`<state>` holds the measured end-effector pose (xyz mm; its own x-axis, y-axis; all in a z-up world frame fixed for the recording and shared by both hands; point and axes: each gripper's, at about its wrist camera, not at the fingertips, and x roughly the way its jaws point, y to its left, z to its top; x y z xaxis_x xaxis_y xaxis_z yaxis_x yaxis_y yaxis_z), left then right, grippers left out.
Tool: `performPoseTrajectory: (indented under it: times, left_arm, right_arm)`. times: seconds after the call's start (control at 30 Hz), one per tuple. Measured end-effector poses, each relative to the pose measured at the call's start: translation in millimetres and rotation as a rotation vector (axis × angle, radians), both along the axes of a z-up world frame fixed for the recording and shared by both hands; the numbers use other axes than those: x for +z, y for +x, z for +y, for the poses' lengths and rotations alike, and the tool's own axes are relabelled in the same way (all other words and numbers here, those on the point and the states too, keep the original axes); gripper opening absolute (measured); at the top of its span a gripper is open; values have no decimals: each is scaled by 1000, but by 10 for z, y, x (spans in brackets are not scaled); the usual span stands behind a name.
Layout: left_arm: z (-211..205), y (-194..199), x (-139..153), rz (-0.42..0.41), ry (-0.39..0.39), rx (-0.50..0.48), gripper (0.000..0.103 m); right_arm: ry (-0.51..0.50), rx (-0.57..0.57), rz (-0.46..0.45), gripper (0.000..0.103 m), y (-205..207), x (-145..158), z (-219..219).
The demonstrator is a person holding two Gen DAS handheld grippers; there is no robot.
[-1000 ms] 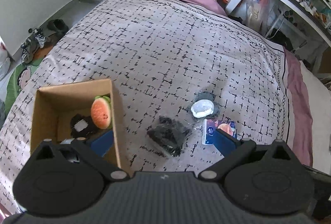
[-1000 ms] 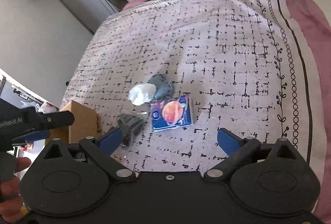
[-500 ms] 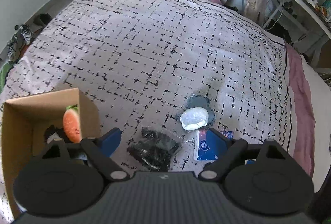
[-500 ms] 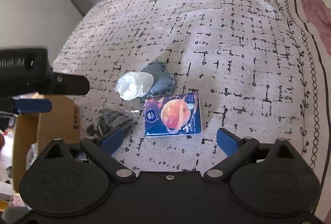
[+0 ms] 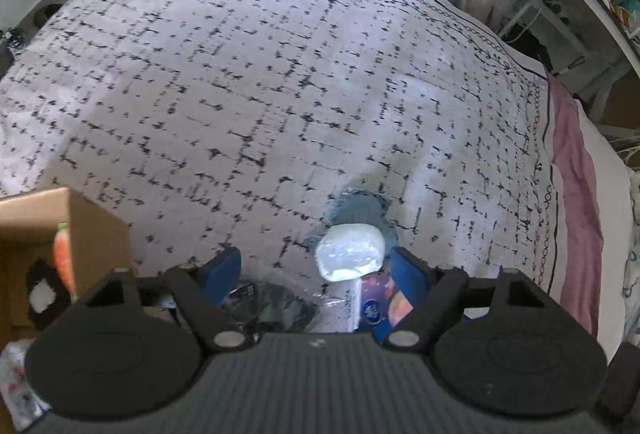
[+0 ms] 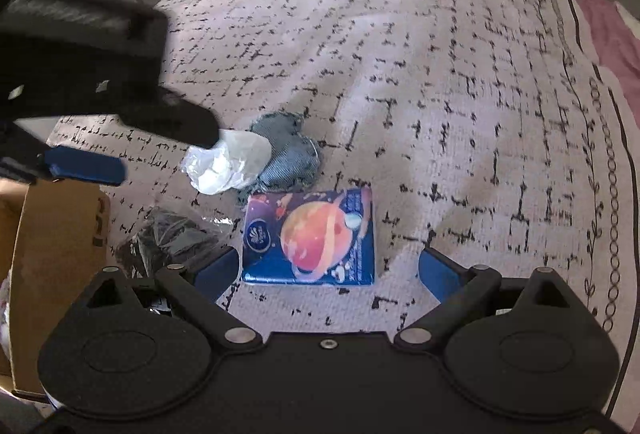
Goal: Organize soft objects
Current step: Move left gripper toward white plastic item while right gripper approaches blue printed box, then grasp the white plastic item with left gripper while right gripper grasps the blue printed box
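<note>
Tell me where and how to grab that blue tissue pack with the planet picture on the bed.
The tissue pack lies flat on the bedspread, printed face up. I'd come from above with the right gripper, whose open jaws already straddle its near edge, and pinch its two side edges. The denim heart crowds its far edge, so the sides look clearer.

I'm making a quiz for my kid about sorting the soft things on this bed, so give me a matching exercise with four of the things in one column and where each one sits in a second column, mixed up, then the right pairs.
Things
1. blue tissue pack with an orange planet picture
2. white crinkly plastic-wrapped bundle
3. grey-blue denim heart-shaped cushion
4. orange watermelon-slice plush

Places
A. inside the brown cardboard box
B. flat on the bedspread, just ahead of the right claw
C. lying partly on the cushion
D. partly under the white bundle

Pairs: 1-B, 2-C, 3-D, 4-A
</note>
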<state>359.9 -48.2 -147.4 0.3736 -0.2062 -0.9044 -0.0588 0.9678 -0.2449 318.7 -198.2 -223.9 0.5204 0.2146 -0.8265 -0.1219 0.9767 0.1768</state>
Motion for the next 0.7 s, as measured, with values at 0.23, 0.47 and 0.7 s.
performPoseTrajectory:
  times: [0.23,0.47,0.7]
  left_arm:
    - [-130,95,-207,31,-18,-25,65]
    - [-116,92,-286,39,-33,-7,41]
    - [-122,-14,-174,14,-22,-31,41]
  right_arm:
    - [-52,42,-27,96,6,-50,120]
    - [-83,74,-66,70,-37,-24,95]
    - [-35,-8,-37,70,-38,33,-91]
